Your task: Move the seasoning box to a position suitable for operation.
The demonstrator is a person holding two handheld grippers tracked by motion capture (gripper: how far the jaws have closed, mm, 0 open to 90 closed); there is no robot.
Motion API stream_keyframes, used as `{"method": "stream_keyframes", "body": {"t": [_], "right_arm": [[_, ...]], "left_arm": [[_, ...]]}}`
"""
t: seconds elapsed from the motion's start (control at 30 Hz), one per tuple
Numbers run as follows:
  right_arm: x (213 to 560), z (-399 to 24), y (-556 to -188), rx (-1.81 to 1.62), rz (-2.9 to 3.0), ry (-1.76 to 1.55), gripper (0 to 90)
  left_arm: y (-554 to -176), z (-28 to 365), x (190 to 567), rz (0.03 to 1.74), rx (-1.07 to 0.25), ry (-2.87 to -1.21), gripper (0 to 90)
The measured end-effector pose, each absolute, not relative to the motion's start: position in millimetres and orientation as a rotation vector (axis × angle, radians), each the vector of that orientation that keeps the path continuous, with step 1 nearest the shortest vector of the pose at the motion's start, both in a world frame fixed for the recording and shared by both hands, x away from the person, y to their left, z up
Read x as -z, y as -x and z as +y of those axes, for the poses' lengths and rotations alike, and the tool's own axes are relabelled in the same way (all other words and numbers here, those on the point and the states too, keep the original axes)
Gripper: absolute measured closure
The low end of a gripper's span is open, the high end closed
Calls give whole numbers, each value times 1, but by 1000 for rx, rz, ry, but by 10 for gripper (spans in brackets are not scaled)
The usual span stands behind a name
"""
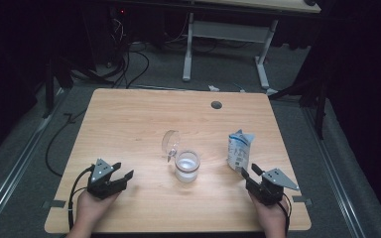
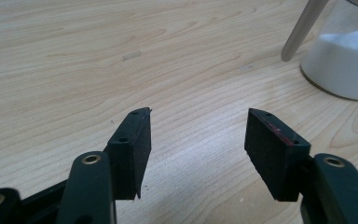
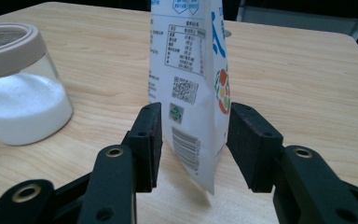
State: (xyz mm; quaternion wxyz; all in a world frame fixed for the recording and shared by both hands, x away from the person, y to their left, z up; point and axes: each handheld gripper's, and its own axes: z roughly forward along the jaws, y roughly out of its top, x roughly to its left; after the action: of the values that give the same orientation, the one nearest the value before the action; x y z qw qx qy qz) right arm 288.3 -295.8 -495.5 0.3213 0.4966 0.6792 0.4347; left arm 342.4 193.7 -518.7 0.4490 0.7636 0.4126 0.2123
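At the near edge of a light wooden table [image 1: 129,119], a person's two hands each hold a black two-jaw gripper. The left gripper [image 1: 121,174] rests low at the near left, its jaws spread apart with only bare wood between them. The right gripper [image 1: 248,173] sits at the near right, its jaws apart on either side of the lower edge of a white and blue printed pouch [image 3: 191,84]; whether the pads press on the pouch cannot be told. The pouch stands upright just beyond that gripper. Further in, near the table's middle, stands a glass jar [image 1: 187,166] partly filled with white powder, its clear hinged lid [image 1: 170,141] swung open behind it. A round cable hole [image 1: 216,105] marks the table's far side.
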Motion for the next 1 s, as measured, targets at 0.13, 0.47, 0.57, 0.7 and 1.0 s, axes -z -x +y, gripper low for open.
{"method": "stream_keyframes", "body": {"t": [0.13, 0.47, 0.57, 0.7, 1.0], "right_arm": [[496, -293, -285, -1144, 1791, -1302, 569], [498, -277, -280, -1129, 1843, -1250, 559], [500, -271, -281, -1123, 1859, -1239, 562], [501, -264, -285, -1136, 1883, -1226, 563], [503, -247, -295, -1130, 1938, -1188, 572]], "left_arm": [[-344, 189, 518, 995, -524, -1885, 454], [-346, 179, 517, 951, -518, -1886, 459], [-346, 175, 518, 941, -506, -1906, 473], [-346, 171, 518, 962, -499, -1903, 464], [-344, 163, 517, 965, -492, -1903, 453]]}}
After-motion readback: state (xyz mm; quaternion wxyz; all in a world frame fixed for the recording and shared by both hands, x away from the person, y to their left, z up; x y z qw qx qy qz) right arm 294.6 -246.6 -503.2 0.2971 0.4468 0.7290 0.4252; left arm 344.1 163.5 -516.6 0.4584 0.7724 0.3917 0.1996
